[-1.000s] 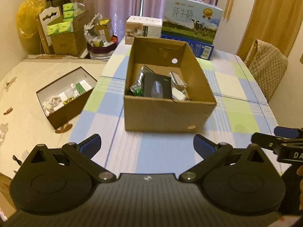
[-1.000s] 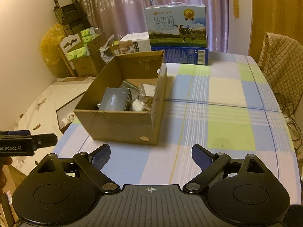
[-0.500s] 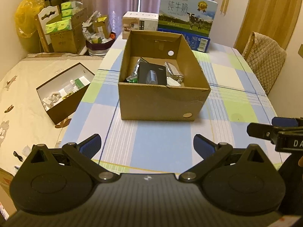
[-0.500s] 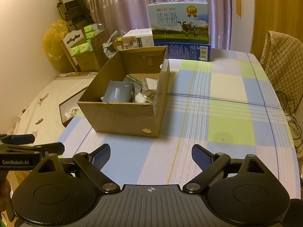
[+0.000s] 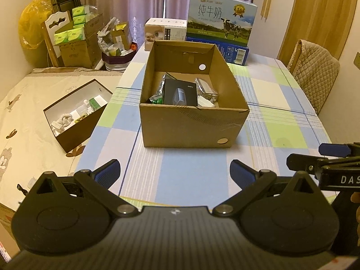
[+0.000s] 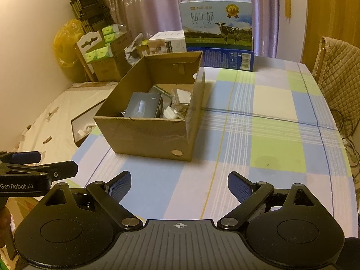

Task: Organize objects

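An open brown cardboard box stands on the checked tablecloth. Inside lie a black product box, a white plug and several foil packets. My left gripper hangs open and empty near the table's front edge, short of the box. My right gripper is open and empty too, to the right of the box. Each gripper shows at the edge of the other's view.
A milk carton case on a blue box and a white box stand at the table's far end. Left of the table, a dark shoebox of small items lies on a low bed. A padded chair stands at right.
Both grippers have pulled back from the cardboard box toward the table's near edge; the box looks smaller and farther. Both stayed open and empty.
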The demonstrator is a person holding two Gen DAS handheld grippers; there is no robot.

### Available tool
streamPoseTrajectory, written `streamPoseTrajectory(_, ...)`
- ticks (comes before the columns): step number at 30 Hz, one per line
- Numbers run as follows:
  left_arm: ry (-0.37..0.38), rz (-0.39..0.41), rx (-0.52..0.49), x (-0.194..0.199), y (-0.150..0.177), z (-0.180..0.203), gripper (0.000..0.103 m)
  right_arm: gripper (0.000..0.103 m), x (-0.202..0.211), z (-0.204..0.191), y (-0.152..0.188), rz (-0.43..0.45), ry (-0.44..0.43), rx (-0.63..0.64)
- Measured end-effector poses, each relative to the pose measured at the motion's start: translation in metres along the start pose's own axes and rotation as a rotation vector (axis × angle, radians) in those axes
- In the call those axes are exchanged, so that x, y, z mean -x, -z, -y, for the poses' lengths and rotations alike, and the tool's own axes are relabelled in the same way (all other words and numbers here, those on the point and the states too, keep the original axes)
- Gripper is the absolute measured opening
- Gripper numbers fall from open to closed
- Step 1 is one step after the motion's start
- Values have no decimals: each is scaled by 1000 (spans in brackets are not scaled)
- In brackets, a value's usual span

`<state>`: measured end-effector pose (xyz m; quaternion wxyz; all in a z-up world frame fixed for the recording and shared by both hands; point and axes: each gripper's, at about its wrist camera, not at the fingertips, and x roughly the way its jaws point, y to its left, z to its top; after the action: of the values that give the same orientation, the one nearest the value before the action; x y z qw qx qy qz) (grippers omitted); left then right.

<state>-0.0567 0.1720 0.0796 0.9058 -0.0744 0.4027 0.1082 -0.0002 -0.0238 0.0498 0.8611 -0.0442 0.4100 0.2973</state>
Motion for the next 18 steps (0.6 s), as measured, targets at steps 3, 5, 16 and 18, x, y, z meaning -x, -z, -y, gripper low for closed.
streamPoseTrajectory(3,-1,0,-5,0,0,1,102,90,-1,0,0,-1,-1,1)
streamPoseTrajectory(5,2,0,-6,0,0,1,102,90,-1,-1,0,-3,-2,-1)
streamPoseTrajectory(16,9,3,-16,0,-1,3,102,90,-2,-2,-1,-5,-5,-2)
streamPoseTrajectory(18,9,2,-17,0,-1,2,102,90,-2,-3,-1,-5,-4,1)
